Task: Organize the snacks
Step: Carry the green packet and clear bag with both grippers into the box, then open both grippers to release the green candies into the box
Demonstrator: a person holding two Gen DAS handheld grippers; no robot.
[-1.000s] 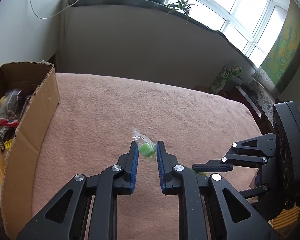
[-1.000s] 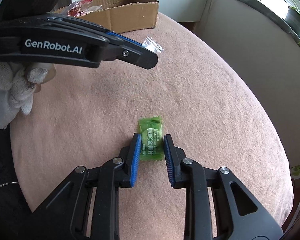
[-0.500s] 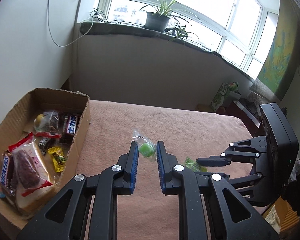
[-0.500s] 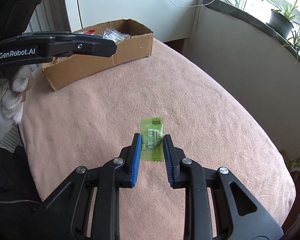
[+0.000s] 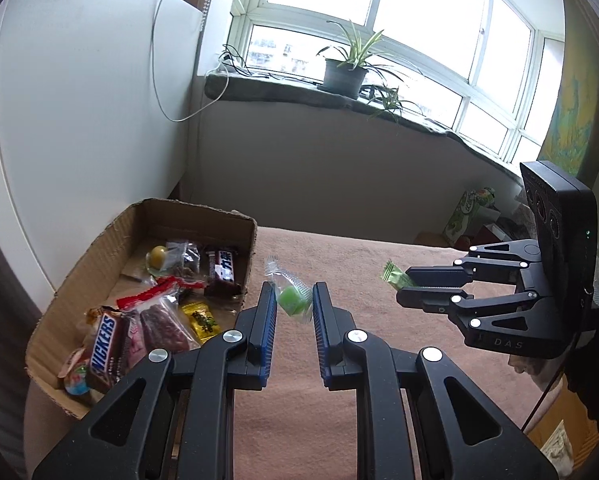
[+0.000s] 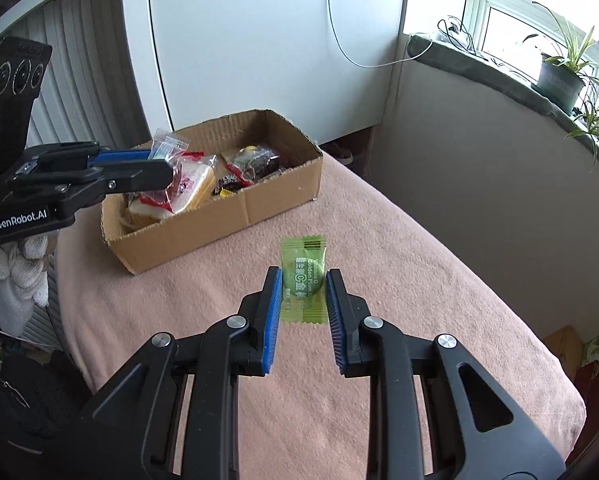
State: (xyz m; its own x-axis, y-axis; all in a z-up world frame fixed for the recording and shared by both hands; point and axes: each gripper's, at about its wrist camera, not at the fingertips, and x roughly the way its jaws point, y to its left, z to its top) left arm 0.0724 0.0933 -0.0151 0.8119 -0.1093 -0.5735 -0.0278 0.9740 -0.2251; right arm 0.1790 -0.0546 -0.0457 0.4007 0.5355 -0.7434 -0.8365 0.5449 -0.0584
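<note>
Snacks are being gathered into a cardboard box point(image 5: 99, 280) that sits on a pink blanket point(image 5: 379, 360).

Left wrist view: the left gripper point(image 5: 294, 306) is clenched on a green candy in clear wrap point(image 5: 292, 298), lifted off the blanket and just right of the box's near corner. The box holds a Snickers bar point(image 5: 103, 346) and other wrapped sweets. Farther right, the right gripper point(image 5: 401, 286) holds a green packet point(image 5: 395, 276) in the air.

Right wrist view: the right gripper point(image 6: 301, 296) is closed part-way, its blue pads point(image 6: 273, 304) pressing both long edges of the green packet point(image 6: 302, 276), above the blanket and well apart from the box point(image 6: 219, 220). The left gripper point(image 6: 159, 164) hangs over the box's near end with its candy's clear wrapper point(image 6: 167, 146) showing.

The step in hand seems to be carrying both sweets to the box. Next, the left jaws likely need to spread over the box, then the right must travel leftward to it.
</note>
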